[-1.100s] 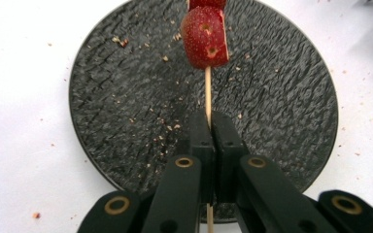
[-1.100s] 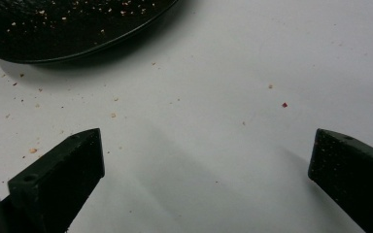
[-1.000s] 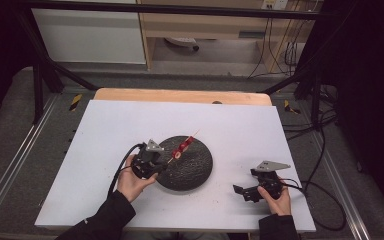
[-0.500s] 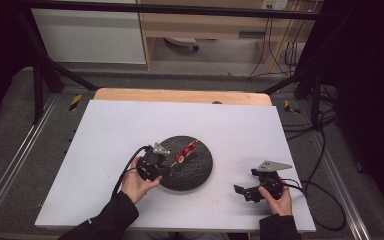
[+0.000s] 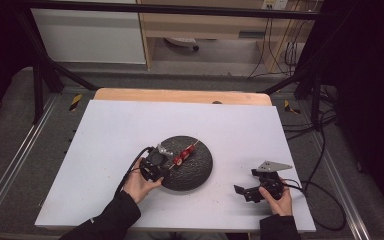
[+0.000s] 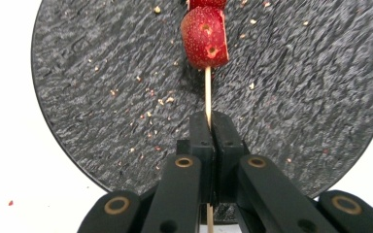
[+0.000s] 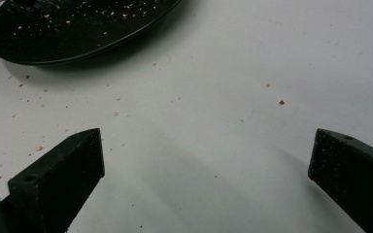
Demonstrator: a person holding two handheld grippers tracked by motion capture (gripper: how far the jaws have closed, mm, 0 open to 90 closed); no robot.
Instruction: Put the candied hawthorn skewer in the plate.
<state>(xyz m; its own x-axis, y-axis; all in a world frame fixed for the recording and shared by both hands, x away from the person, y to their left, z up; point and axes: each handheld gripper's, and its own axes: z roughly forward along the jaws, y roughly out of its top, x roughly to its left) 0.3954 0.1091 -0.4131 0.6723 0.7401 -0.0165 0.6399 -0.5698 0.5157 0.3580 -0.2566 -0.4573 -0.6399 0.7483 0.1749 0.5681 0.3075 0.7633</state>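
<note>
Left gripper view puts the skewer [image 6: 207, 94] right where I want it: my left gripper [image 6: 212, 127] has its jaws pressed together on the thin pale wooden stick, which runs straight out ahead of the tips to a glossy red fruit piece [image 6: 205, 37], pitted with small holes, with a second red piece just beyond at the frame's top edge. Under and all around the jaws lies the round black plate [image 6: 102, 73], matte with a rippled, slate-like grain and speckled with pale crumbs

From the high view, the skewer [image 5: 184, 152] lies slanted across the plate [image 5: 200, 172], and my left gripper [image 5: 161, 156] sits at its near-left rim on the white table [image 5: 110, 135]. My right gripper [image 5: 245, 191] rests on the tabletop well to the right of the plate

In the right gripper view its two black, finely stippled pads stand wide apart with nothing between them, just smooth white surface dotted with crumbs and a red fleck; the plate's edge [image 7: 92, 46] sits ahead and off to the left of those jaws

I judge the step in hand as the grasp on the stick, now secured. Next I'd lift gently, keeping the stick level so the fruit doesn't slide or the thin wood twist in the pinch
</note>
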